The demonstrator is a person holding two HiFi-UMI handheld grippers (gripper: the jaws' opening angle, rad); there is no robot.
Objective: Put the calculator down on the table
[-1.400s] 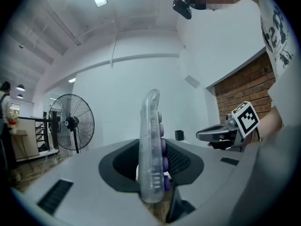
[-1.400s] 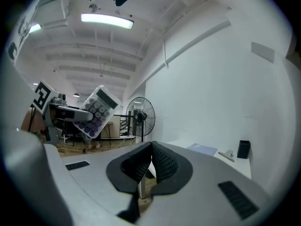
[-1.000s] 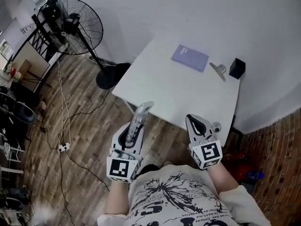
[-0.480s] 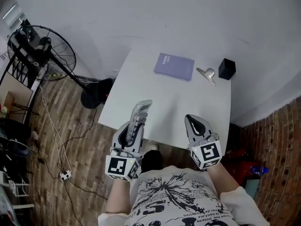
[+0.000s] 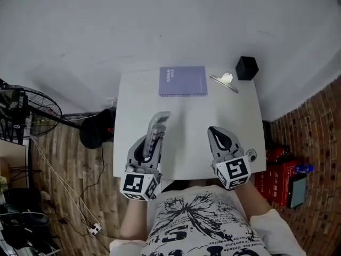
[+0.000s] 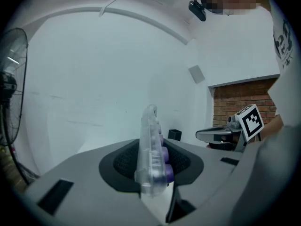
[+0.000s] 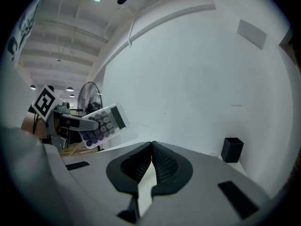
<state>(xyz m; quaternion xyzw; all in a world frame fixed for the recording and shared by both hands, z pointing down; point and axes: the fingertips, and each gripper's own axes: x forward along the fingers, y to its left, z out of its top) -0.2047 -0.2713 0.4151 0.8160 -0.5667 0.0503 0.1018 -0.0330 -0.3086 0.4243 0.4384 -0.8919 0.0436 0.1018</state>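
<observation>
My left gripper (image 5: 147, 149) has its jaws part closed, the pads clamped on the lower end of the calculator (image 5: 158, 128). In the left gripper view the clear case stands on edge between the pads, its purple keys facing the right of the frame. In the head view the calculator sits lower centre-left, jutting out from the jaws over the near left part of the white counter (image 5: 186, 111). The right gripper view shows it at the left of the frame, raised in the air and not lying on the surface. My right gripper (image 5: 214, 133) is lower centre-right of the head view, beside the left one and apart from it. Its jaws are pressed together with nothing between them. Along the far edge of the counter, at upper centre, lies a purple notebook (image 5: 183, 81). To its right are a metal clip (image 5: 225, 80) and a small black box (image 5: 246, 68). A standing fan (image 5: 24, 111) is on the wooden floor at the left edge.
</observation>
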